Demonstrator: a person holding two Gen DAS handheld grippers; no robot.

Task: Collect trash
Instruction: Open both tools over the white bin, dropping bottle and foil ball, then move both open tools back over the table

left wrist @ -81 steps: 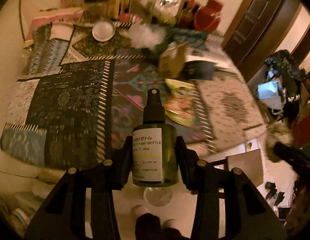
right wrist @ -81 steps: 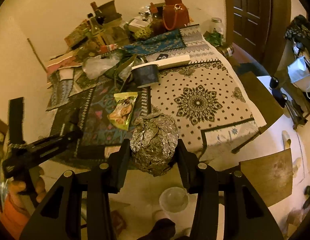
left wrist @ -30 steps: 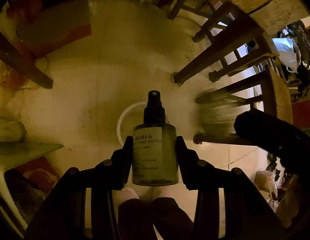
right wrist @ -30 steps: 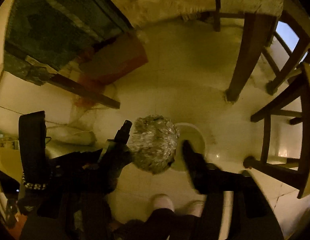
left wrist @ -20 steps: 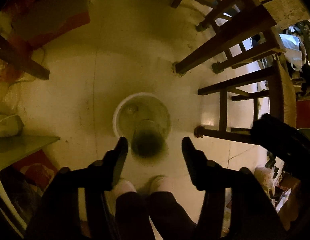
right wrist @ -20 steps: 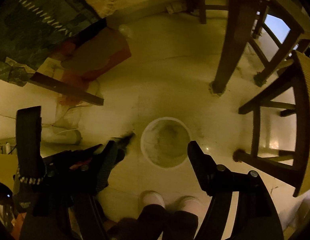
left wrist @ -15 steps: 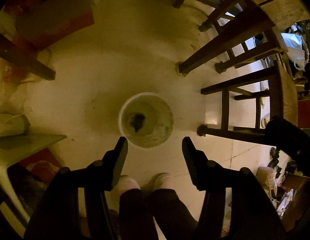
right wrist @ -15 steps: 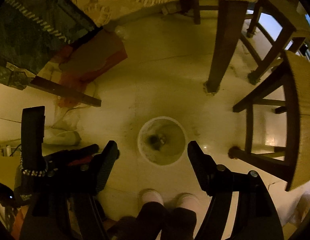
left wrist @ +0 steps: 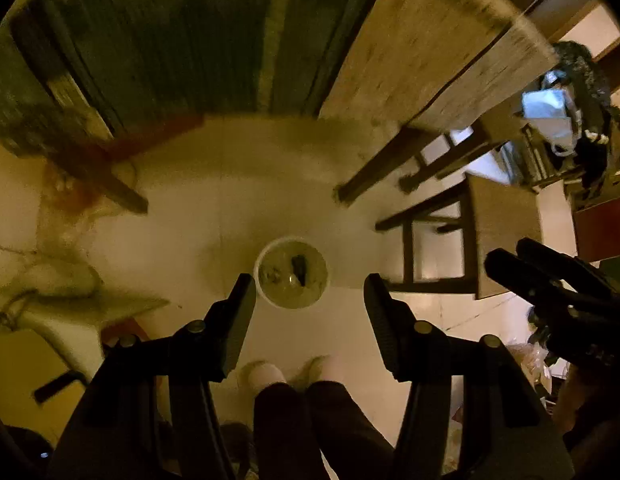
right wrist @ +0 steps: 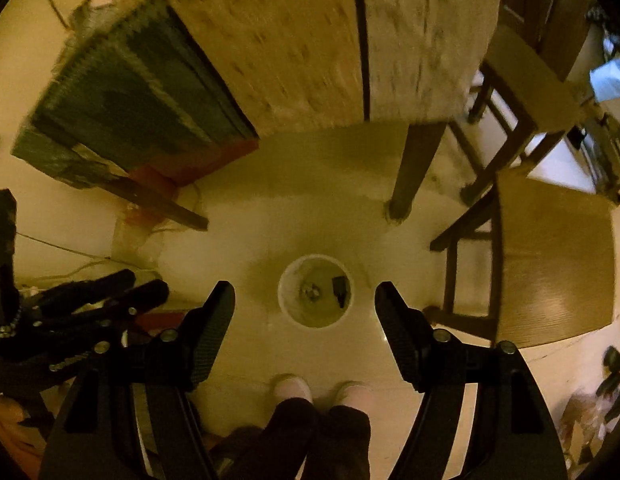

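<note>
No writing, label, brand or number can be read in either wrist view. The spray bottle (left wrist: 298, 269) lying in the white bin (left wrist: 292, 272) on the floor is too small, dark and blurred for any lettering on it to show.

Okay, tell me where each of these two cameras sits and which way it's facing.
Left wrist: on the left gripper, looking steeply down at the white bin on the floor; open fingers, legs and the right gripper show.
Right wrist: on the right gripper, facing down at the same bin; open fingers, legs and the left gripper show.
Shared: bin, table edge, stool, feet.
</note>
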